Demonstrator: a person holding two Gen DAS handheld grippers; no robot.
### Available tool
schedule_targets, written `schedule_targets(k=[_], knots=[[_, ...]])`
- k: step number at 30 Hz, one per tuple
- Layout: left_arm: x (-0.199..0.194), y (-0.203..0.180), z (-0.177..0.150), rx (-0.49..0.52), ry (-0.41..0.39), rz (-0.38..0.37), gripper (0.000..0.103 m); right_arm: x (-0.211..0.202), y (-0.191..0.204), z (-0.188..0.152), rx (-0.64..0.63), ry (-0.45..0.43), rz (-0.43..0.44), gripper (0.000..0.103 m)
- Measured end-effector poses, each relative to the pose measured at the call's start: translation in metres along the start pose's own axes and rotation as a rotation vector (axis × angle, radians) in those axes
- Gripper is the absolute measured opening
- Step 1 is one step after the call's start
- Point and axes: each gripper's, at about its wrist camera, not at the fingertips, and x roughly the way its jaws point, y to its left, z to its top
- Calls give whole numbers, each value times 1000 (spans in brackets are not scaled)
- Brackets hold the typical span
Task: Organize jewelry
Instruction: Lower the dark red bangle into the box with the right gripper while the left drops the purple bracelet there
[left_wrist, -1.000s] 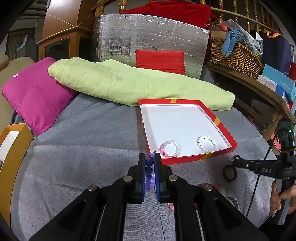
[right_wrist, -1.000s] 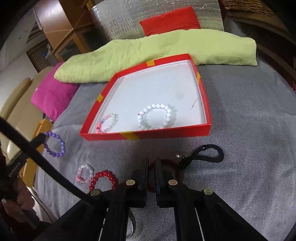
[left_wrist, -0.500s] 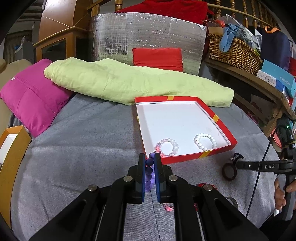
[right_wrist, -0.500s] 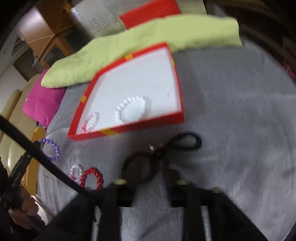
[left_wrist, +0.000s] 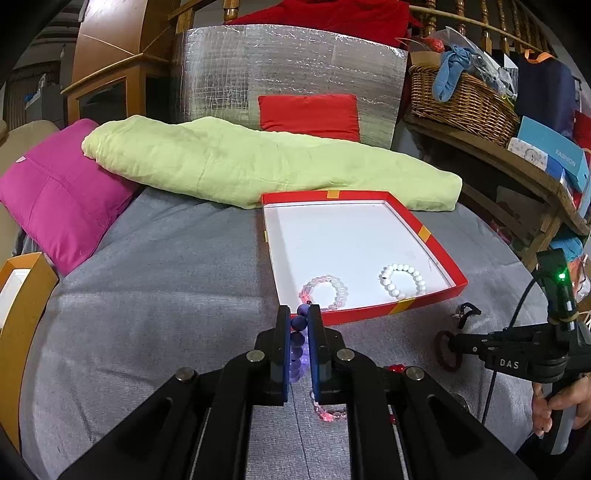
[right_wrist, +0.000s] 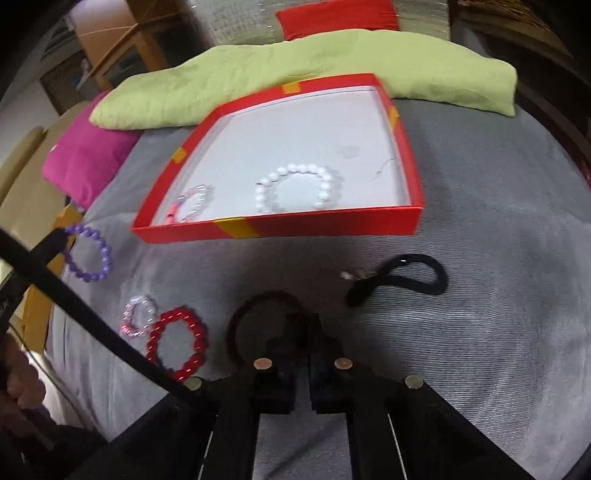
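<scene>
Jewelry is split btwn two spots. A white bead bracelet (left_wrist: 400, 266) and a pale pink one (left_wrist: 338, 286) already lie in the red box (left_wrist: 369, 314), center of the left-wrist view. The rest is outside it, lower left of the right-wrist view: a red bracelet (right_wrist: 177, 314) and a small pink one (right_wrist: 138, 301) touching each other on the grey cloth (right_wrist: 480, 350). A black loop (right_wrist: 424, 260) lies right of center, just in front of the box.

The left tool (left_wrist: 298, 312) is pinching a purple bracelet (right_wrist: 104, 254) by a few beads, w/ the rest of the ring hanging free. It is held just short of the box's near wall, prob. waiting to drop it in beside the pink one.

The right tool (right_wrist: 303, 328) is pressed together on the rim of a dark brown bracelet (right_wrist: 236, 321), low over the cloth. Gripping one edge lets the ring dangle clear for the carry, as the left-wrist view shows at right.

Vs. half a sec ago: the right tool's jaws were spread w/ the dark ring btwn them; now they have closed on it, and its view has swung a bit so the box sits more central. A sec ago they were also together at that ring, so this looks like a re-grip. The left tool and its purple bracelet have not changed; box contents are the same.
</scene>
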Motion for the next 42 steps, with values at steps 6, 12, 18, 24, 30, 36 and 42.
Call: schedule_targets(k=[6, 12, 18, 24, 30, 36, 42], knots=[[1, -2, 3, -5, -7, -11, 9, -22, -6, 7, 54, -106, 86, 5], [3, -10, 12, -13, -42, -38, 9, -35, -14, 21, 113, -205, 104, 5], [12, -26, 31, -4, -95, -83, 9, -31, -20, 49, 145, -286, 58, 5], [48, -42, 60, -17, -95, -111, 9, -5, -33, 80, 230, -284, 38, 5], [98, -50, 85, -23, -5, -127, 9, 33, -50, 108, 317, -230, 17, 5], [143, -55, 85, -36, 108, -143, 9, 51, -59, 121, 368, -199, -4, 6], [165, -63, 79, -28, 174, -149, 9, 59, -68, 123, 409, -183, 9, 8]])
